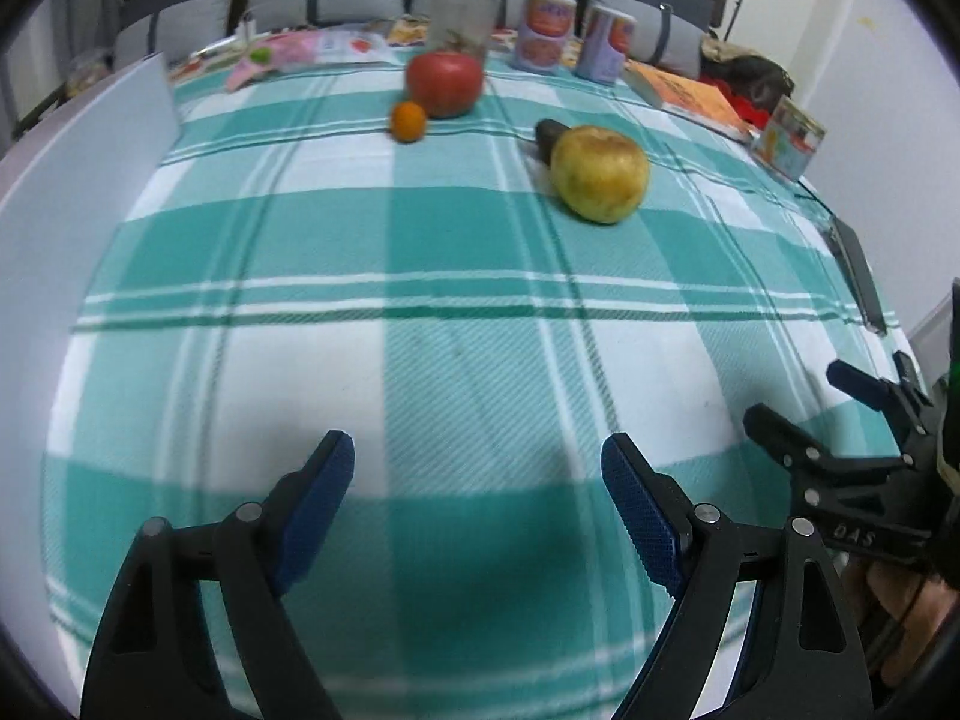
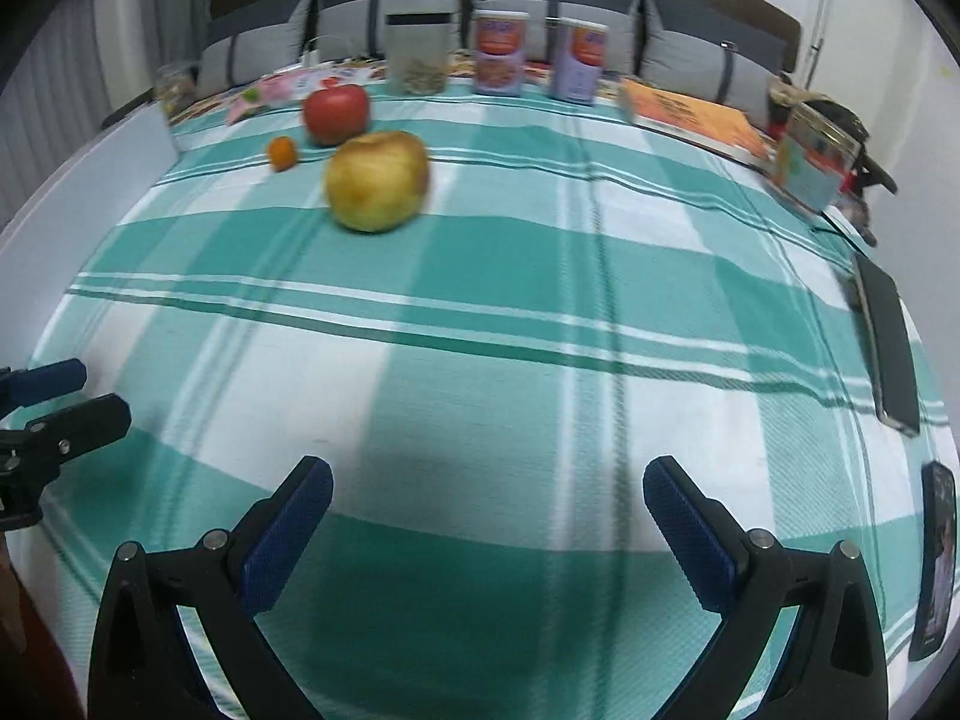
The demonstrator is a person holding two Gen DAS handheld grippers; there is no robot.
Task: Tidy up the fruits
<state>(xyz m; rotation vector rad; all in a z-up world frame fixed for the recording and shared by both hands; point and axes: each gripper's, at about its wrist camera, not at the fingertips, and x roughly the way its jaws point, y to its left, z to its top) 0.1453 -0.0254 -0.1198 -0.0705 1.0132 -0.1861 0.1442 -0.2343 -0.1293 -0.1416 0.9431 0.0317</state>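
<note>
Both grippers hang over the near, bare part of the green-and-white checked tablecloth (image 1: 456, 252), each with nothing between its blue pads. Left gripper (image 1: 477, 510) stands wide apart; right gripper (image 2: 487, 534) is spread wider. Beyond them on the cloth lies a yellow apple (image 1: 600, 173), with a dark object just behind it. Farther back from the yellow apple sits a red apple (image 1: 444, 83), and a small orange fruit (image 1: 408, 121) is just beside the red one. Behind the red apple stand a clear jar (image 2: 417, 53) and two labelled canisters (image 2: 501, 53).
</note>
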